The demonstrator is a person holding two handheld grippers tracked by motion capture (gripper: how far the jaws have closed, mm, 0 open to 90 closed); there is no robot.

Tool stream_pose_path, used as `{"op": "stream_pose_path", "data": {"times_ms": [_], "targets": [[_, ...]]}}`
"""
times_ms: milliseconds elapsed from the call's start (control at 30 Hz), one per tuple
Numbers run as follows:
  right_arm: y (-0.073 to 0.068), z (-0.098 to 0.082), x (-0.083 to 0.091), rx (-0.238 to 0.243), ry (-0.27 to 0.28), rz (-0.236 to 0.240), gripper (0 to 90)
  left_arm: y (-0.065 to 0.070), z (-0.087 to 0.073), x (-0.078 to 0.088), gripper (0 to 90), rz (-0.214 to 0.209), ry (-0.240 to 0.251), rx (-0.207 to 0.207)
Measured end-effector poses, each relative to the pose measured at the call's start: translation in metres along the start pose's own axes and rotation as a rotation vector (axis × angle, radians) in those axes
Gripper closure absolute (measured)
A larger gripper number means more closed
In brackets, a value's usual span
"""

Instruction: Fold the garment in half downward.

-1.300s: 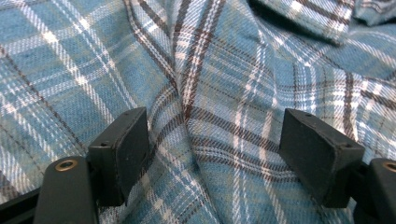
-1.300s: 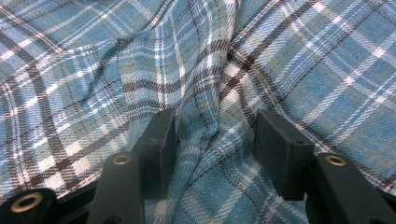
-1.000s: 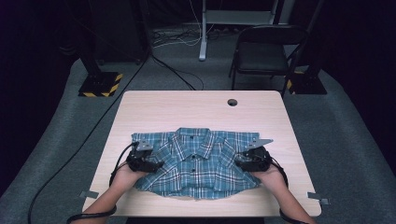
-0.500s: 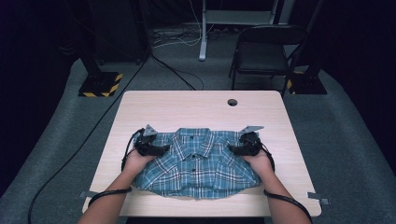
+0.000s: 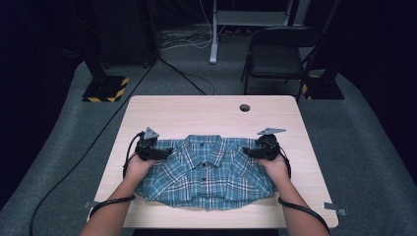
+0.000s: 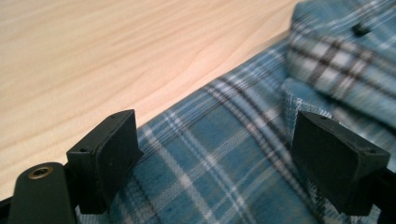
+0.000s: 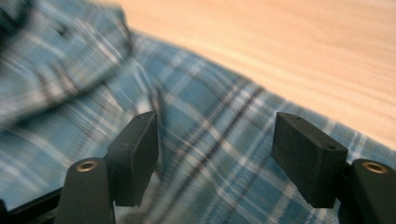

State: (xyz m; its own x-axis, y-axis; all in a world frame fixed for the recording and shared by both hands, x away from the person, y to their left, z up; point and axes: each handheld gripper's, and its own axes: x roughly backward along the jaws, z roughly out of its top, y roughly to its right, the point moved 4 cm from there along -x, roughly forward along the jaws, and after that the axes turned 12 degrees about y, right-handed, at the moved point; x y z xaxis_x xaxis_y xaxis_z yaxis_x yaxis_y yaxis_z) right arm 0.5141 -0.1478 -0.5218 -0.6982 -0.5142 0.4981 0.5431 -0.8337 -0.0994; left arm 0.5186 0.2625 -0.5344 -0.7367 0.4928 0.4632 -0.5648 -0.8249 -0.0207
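Observation:
A blue plaid shirt (image 5: pixel 206 172) lies folded, collar away from me, on the front half of the wooden table (image 5: pixel 196 113). My left gripper (image 5: pixel 166 153) rests at the shirt's left shoulder and points inward. In the left gripper view the shirt (image 6: pixel 327 56) lies under the left gripper (image 6: pixel 219 140). Its jaws have just been opening and stand apart over flat cloth, gripping nothing. My right gripper (image 5: pixel 248 153) mirrors it at the right shoulder. The right gripper (image 7: pixel 222 137) has also just been opening, with the blurred shirt (image 7: pixel 70 70) below and the pads off it.
A round cable hole (image 5: pixel 244 107) sits near the table's far edge. Beyond the table stand a black folding chair (image 5: pixel 280 54), a stand base with yellow-black stripes (image 5: pixel 105 88) and floor cables (image 5: pixel 182 73). Bare wood (image 6: pixel 93 56) lies past the shirt's shoulders.
Both hands have slid away from me along the shirt's sides, from its middle to its shoulders. The jaws of both grippers stand wider apart than before.

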Motion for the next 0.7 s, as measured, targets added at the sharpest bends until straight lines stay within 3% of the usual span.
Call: {"op": "stream_pose_path", "data": {"times_ms": [100, 167, 233, 300, 400, 433, 500, 567, 633, 700], "targets": [[0.004, -0.01, -0.007, 0.048, -0.048, -0.052, 32.4, 0.0, -0.006, -0.004, 14.6, 0.033, -0.016, -0.045], [0.005, -0.014, -0.009, 0.053, -0.031, -0.059, 32.6, 0.003, -0.006, -0.006, 14.6, 0.047, -0.033, -0.09], [0.005, -0.013, -0.009, 0.056, -0.04, -0.064, 32.6, 0.002, -0.001, -0.005, 14.7, 0.04, -0.046, -0.058], [0.003, -0.008, -0.006, 0.058, -0.049, -0.062, 32.5, -0.001, 0.008, 0.001, 15.4, 0.022, -0.019, 0.0], [0.002, 0.002, 0.006, 0.035, 0.017, -0.037, 32.5, -0.003, 0.021, 0.012, 15.6, -0.007, 0.058, 0.07], [0.003, 0.004, 0.01, 0.02, 0.037, -0.037, 32.6, -0.002, 0.023, 0.013, 15.6, -0.021, 0.063, 0.083], [0.007, 0.006, 0.014, -0.005, 0.056, -0.032, 32.4, 0.001, 0.024, 0.01, 15.2, -0.033, 0.045, 0.065], [0.011, 0.005, 0.014, -0.003, 0.035, -0.048, 32.0, 0.004, 0.018, 0.003, 15.0, -0.03, -0.007, 0.027], [0.016, 0.0, 0.01, 0.0, 0.008, -0.077, 31.5, 0.004, 0.007, -0.007, 13.9, -0.03, -0.051, 0.019], [0.022, -0.007, 0.006, -0.022, -0.007, -0.102, 32.1, 0.005, 0.0, -0.01, 13.9, -0.019, -0.029, -0.012]]}}
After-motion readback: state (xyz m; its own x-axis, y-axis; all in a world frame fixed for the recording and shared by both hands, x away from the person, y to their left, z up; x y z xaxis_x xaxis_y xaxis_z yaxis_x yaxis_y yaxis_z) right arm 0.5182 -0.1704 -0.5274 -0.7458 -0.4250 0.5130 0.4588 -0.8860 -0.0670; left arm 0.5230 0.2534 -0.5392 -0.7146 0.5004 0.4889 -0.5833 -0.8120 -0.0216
